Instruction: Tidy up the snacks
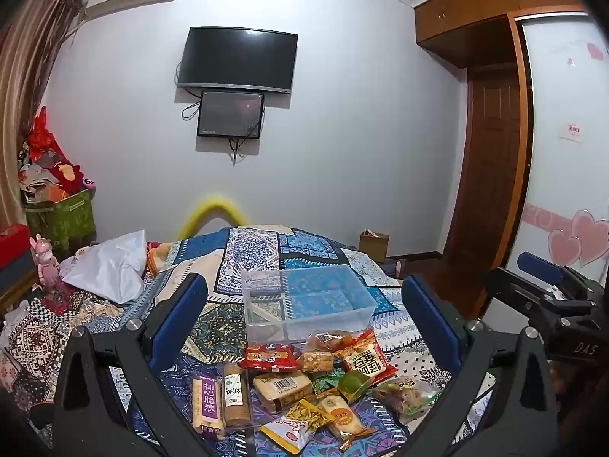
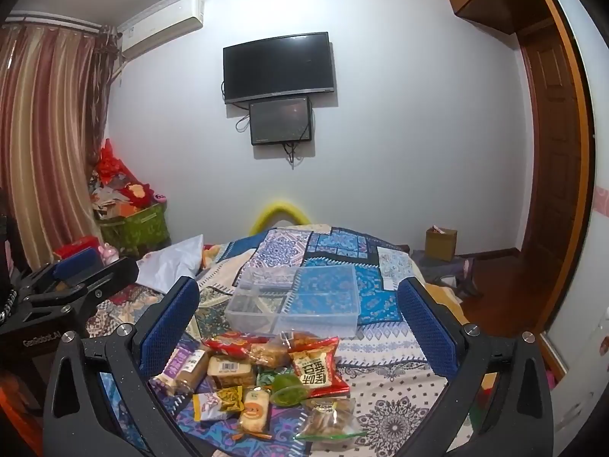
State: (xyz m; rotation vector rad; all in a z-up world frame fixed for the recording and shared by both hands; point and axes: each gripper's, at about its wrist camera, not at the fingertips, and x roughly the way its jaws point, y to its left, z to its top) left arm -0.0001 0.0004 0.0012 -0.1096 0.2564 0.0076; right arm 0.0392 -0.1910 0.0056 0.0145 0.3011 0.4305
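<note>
Bedroom scene: a bed covered by one patchwork bedspread [image 1: 251, 251] in blue, white and dark prints fills the foreground of both wrist views. On the far wall hang two dark screens, a large television [image 1: 238, 59] above and a smaller monitor [image 1: 230, 114] directly below it; one air conditioner [image 2: 163, 24] is mounted near the ceiling beside striped curtains [image 2: 42, 133].

One clear plastic container [image 1: 308, 302], divided into compartments, sits on the bedspread; no snack is visible inside it. Immediately in front of it lies one loose pile of snacks [image 1: 300, 384], roughly a dozen wrapped pieces. Countable items include two long packs side by side at the pile's left, one with a purple label [image 1: 207, 400] and one brown [image 1: 234, 396]; one red flat packet [image 1: 270, 356]; one red-and-white packet with bold characters [image 1: 363, 360]; one barcode-labelled cake pack [image 1: 281, 386]; one green round sweet [image 1: 352, 382]; and one clear bag of brown pieces with green trim [image 2: 331, 419]. Several overlap, so the exact total is uncertain.

Two grippers are present. The left gripper [image 1: 304, 320] and the right gripper [image 2: 300, 318] each hover above the pile with blue-padded fingers [image 2: 169, 321] spread wide, touching nothing. One white pillow [image 1: 110, 266] lies at the bed's left side.
</note>
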